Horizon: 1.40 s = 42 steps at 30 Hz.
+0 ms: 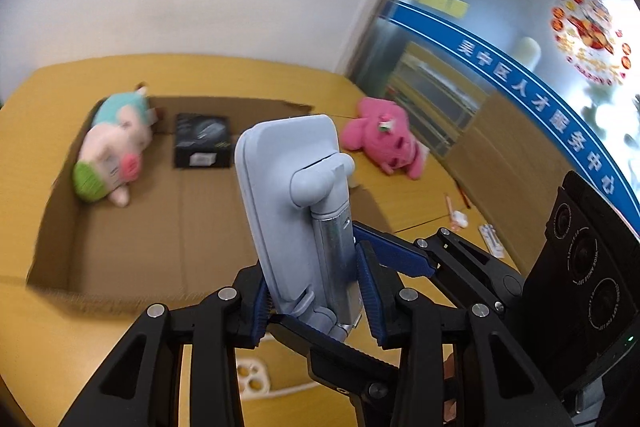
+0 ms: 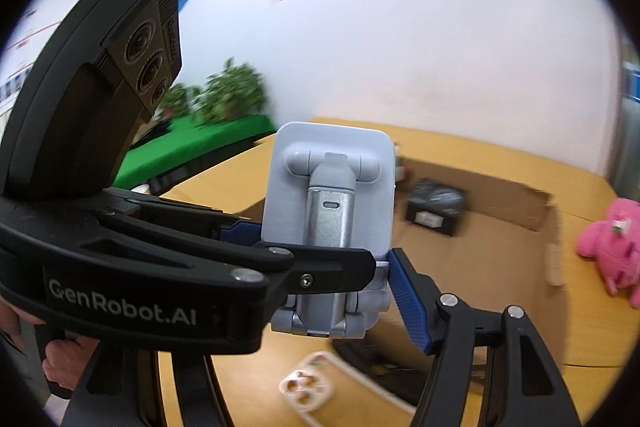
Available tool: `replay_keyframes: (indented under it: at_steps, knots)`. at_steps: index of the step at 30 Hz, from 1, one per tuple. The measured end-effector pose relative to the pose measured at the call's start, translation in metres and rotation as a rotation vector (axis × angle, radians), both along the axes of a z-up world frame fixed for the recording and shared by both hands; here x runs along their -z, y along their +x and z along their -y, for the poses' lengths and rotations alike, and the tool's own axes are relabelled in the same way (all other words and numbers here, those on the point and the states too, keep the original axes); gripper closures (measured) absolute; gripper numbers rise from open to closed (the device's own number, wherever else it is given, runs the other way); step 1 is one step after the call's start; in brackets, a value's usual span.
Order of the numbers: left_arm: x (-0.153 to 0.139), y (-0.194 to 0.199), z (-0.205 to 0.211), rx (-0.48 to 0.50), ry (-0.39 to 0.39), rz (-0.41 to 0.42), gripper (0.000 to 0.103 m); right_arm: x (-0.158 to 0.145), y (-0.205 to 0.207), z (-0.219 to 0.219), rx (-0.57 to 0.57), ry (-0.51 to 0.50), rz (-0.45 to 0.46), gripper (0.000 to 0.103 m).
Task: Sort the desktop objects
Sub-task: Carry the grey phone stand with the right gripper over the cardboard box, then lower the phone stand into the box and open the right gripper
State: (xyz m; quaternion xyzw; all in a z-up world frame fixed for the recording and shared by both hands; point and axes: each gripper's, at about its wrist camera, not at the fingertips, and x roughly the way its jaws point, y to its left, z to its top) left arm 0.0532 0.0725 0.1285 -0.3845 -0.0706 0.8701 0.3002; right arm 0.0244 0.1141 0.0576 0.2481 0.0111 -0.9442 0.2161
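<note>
Left gripper (image 1: 316, 291): raised above the table (image 1: 32, 131), pointing toward the cardboard box (image 1: 132, 251); its blue-padded fingers (image 1: 370, 291) are closed against the lower sides of the phone stand (image 1: 296, 195).
Right gripper (image 1: 394, 255): reaches in from the right side of the left wrist view and crosses the left one. In the right wrist view one blue finger (image 2: 406, 301) lies against the stand's right edge; the other side is hidden behind the left gripper's black body, so whether it actually grips cannot be told.
Phone stand: pale grey, folded, with a silver metal stem, held upright in the air between both grippers, above the near edge of the box.
Cardboard box: open, lying on the table; it contains a pastel plush toy (image 1: 110, 151) along the left wall and a small black box (image 1: 203, 141) near the back.
Pink plush toy (image 1: 384, 137): on the table, outside the box, to its right.
White cable (image 2: 304, 387): on the table below the grippers.
Hand (image 2: 60, 355): partly visible at the lower left, wrapped around the left gripper's handle.
</note>
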Motion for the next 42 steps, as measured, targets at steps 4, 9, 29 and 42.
replay_keyframes:
  at_steps: [4, 9, 29, 42]
  knots:
    - [-0.018, -0.022, -0.034, 0.11, -0.004, -0.018, 0.062, -0.016, -0.007, -0.025, 0.111, 0.028, -0.027, 0.038]
    - [-0.038, -0.072, -0.056, 0.224, -0.034, -0.043, 0.064, -0.039, -0.043, -0.045, 0.2, 0.048, -0.028, 0.038]
    - [0.043, -0.301, -0.105, 0.325, 0.01, 0.22, 0.068, 0.005, -0.235, -0.111, 0.29, 0.018, 0.206, 0.038]
    - [0.15, -0.349, -0.134, 0.19, -0.098, 0.455, 0.056, 0.118, -0.292, -0.148, 0.395, -0.123, 0.565, 0.039]
